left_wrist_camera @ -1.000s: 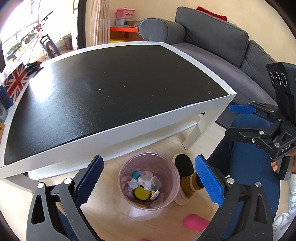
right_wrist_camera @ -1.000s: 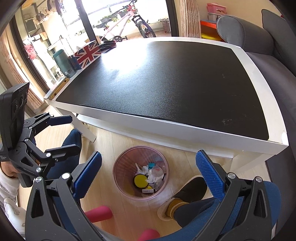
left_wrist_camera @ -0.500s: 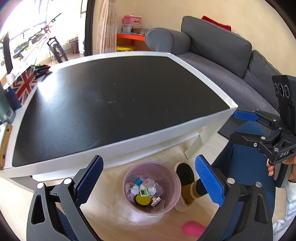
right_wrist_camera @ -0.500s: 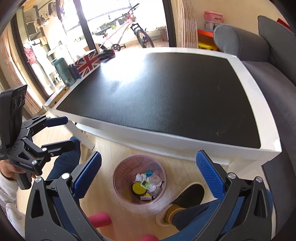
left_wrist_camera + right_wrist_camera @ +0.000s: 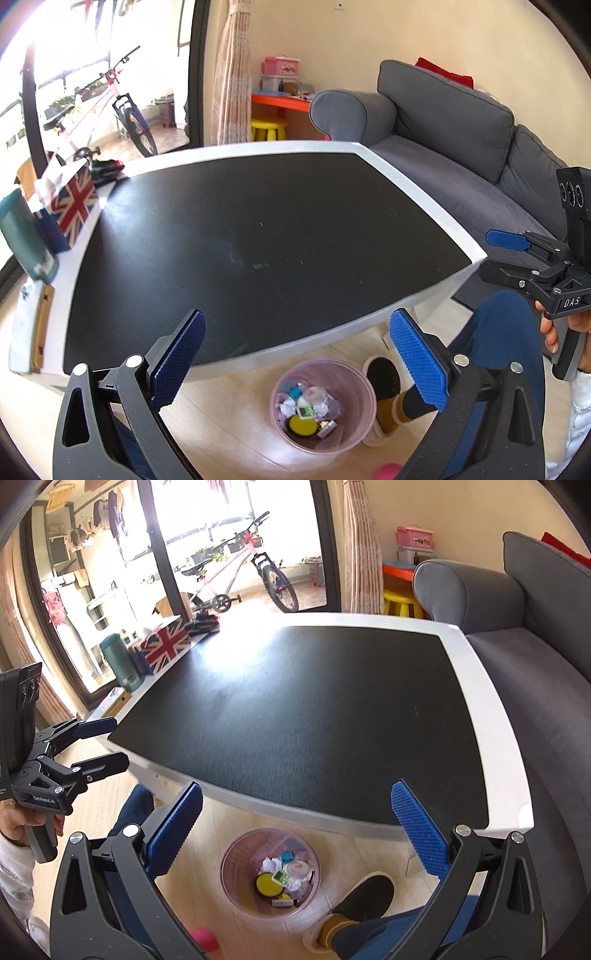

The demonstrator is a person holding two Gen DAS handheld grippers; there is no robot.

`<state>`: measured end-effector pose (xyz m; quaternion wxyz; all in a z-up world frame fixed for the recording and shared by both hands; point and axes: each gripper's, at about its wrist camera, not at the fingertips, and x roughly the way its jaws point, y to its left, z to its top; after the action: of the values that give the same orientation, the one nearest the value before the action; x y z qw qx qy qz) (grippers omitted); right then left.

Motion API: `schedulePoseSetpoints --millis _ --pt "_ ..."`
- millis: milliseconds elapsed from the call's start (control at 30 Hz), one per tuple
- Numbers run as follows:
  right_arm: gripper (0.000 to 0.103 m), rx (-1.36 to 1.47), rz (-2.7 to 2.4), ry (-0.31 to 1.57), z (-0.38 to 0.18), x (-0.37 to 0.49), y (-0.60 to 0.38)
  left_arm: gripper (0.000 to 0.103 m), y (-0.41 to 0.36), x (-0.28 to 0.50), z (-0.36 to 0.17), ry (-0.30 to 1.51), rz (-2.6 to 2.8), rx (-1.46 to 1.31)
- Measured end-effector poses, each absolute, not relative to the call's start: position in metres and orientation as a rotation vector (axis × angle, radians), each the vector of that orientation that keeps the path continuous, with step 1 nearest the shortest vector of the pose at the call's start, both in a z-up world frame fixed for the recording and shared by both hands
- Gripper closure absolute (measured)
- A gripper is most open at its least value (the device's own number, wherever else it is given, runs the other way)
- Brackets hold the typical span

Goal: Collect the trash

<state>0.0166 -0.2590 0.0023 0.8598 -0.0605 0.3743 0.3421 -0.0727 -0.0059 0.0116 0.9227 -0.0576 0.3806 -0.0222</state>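
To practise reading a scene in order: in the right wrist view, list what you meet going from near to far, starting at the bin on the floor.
Bin → table → bicycle.

Left gripper (image 5: 297, 363): jaws spread wide, nothing between the blue pads (image 5: 179, 356). It is held above the near edge of the table (image 5: 258, 229), angled down across it.

Right gripper (image 5: 295, 840): jaws likewise wide apart, blue pads (image 5: 419, 834) empty. It is held above the near edge of the table, toward its right corner.

Seen from the right wrist view, the left gripper sits off the table's left corner, gripped from below by a hand (image 5: 26, 821) in a white sleeve. From the left wrist view, the right gripper sits just off the table's right corner, with fingers (image 5: 550, 332) wrapped on its handle.

The person's blue-clad legs are below the table's near edge.
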Motion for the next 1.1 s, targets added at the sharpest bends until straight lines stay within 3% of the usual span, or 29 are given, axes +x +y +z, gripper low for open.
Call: schedulePoseSetpoints --millis 567,1100 --pt "0.003 -0.129 0.691 0.706 0.042 0.047 -0.246 0.007 0.022 -0.044 0.038 0.729 -0.021 -0.123" --pt "0.003 -0.135 0.708 0.705 0.042 0.045 -0.243 0.006 0.028 -0.037 0.037 0.751 -0.011 -0.128"
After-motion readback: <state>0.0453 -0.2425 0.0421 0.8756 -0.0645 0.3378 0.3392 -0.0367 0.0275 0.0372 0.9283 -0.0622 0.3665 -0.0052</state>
